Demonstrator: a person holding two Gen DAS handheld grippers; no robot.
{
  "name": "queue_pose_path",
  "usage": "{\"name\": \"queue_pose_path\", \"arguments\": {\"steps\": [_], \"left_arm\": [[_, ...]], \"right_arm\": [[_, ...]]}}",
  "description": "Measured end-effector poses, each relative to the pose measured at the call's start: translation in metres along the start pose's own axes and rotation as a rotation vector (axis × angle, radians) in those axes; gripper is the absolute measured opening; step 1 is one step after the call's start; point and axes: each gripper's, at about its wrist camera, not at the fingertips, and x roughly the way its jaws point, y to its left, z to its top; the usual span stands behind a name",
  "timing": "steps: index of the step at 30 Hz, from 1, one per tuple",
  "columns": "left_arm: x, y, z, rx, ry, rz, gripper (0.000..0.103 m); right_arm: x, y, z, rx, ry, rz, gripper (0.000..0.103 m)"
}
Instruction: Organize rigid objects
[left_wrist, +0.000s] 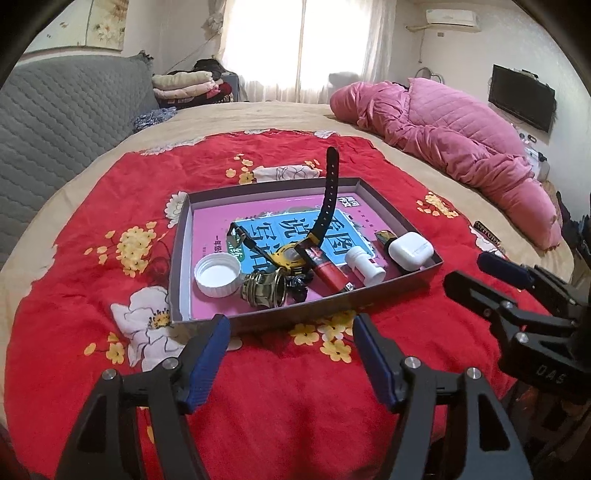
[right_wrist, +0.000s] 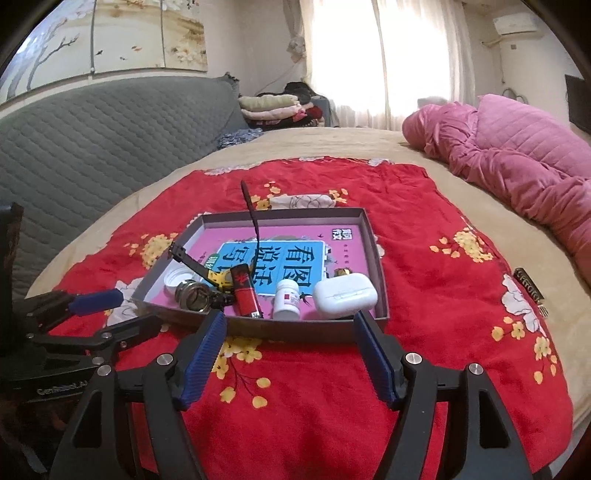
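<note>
Small items — watch (left_wrist: 295, 254), lighter (left_wrist: 330, 275), earbud case (left_wrist: 410, 249) — already lie in the shallow box (left_wrist: 177, 258); both the left gripper (left_wrist: 290, 339) and right gripper (right_wrist: 290, 334) hang spread and empty, suggesting little remains.

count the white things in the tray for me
3. A white cap lies open side up at the tray's near left; a small white bottle lies right of the red lighter; a white earbud case fills the near right corner. Nothing seems hidden.
</note>
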Motion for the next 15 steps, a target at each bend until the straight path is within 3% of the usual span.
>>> {"name": "queue_pose_path", "arguments": {"steps": [15], "left_arm": [[-0.009,0.007,-0.011,-0.107,0.049,0.049,0.068]], "right_arm": [[-0.010,0.009,-0.015,-0.014,0.023,-0.015,0.075]]}}
